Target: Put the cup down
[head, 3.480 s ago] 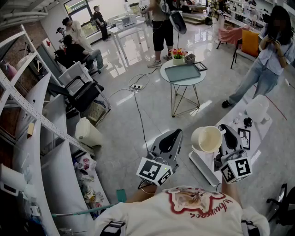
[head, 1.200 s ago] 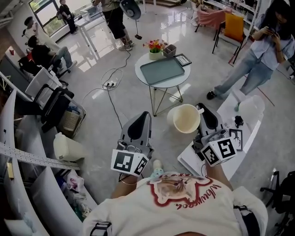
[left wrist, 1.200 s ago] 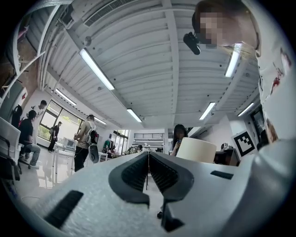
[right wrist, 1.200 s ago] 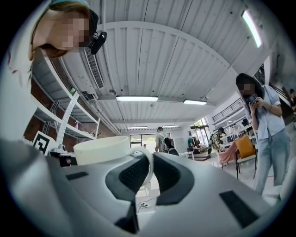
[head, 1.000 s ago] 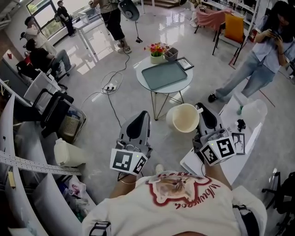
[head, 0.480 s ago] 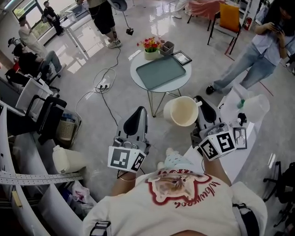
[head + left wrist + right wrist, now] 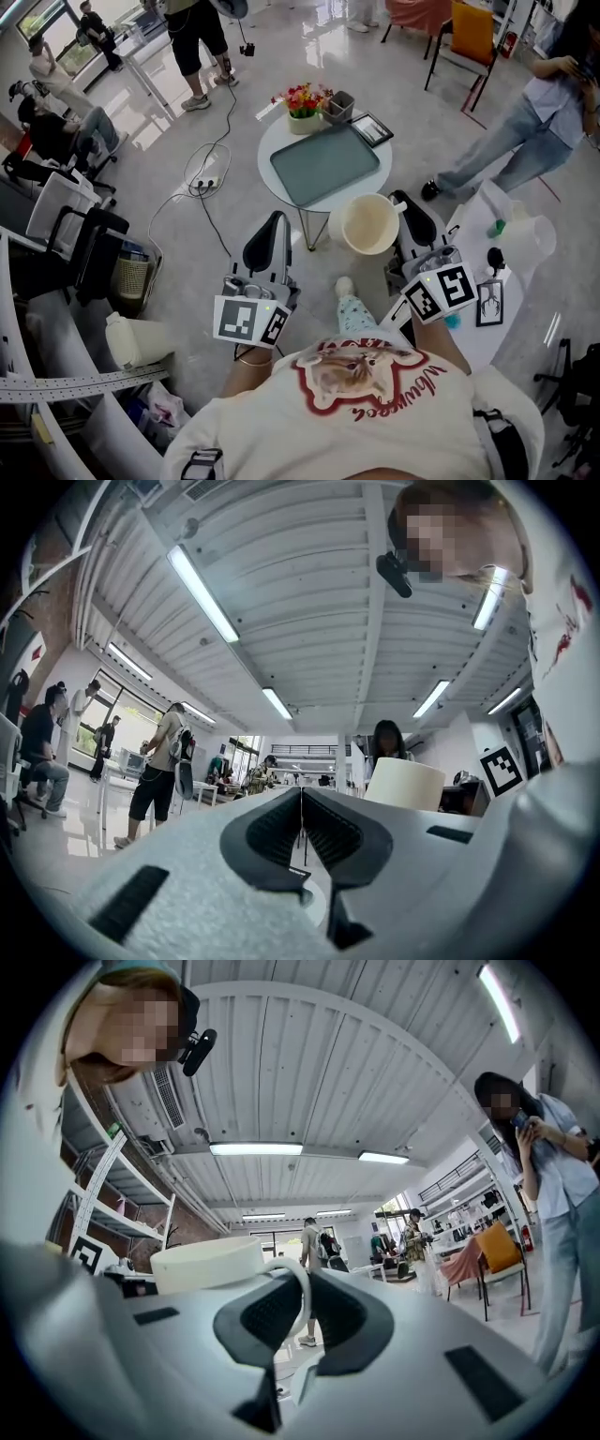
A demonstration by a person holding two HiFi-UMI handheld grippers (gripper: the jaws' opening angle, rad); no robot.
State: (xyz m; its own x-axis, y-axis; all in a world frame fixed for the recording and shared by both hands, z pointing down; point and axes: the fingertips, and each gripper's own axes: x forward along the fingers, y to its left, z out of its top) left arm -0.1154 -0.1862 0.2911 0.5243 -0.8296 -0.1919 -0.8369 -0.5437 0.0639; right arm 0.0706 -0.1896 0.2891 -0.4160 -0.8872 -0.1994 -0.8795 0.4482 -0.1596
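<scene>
The right gripper [image 7: 409, 212] has its jaws closed on the handle [image 7: 299, 1296] of a cream cup [image 7: 367, 223]. The thin white loop is pinched between the two dark pads, and the cup's body sits to the left of the jaws in the right gripper view. The cup is upright, mouth up, and hangs in the air over the grey floor. In the head view it lies just beside the near edge of a round table [image 7: 272, 145], though whether it overlaps the rim cannot be told. On that table lie a grey-green tray [image 7: 323, 165] and, at the far side, a pot of flowers [image 7: 302, 97]. The left gripper [image 7: 268, 234] is held level beside the right one and well apart from the cup. Its jaws are together with nothing between them — the ribbed pads meet along a thin seam in the left gripper view, where the cup [image 7: 403, 783] shows off to the right. A person in a white printed shirt holds both grippers.
</scene>
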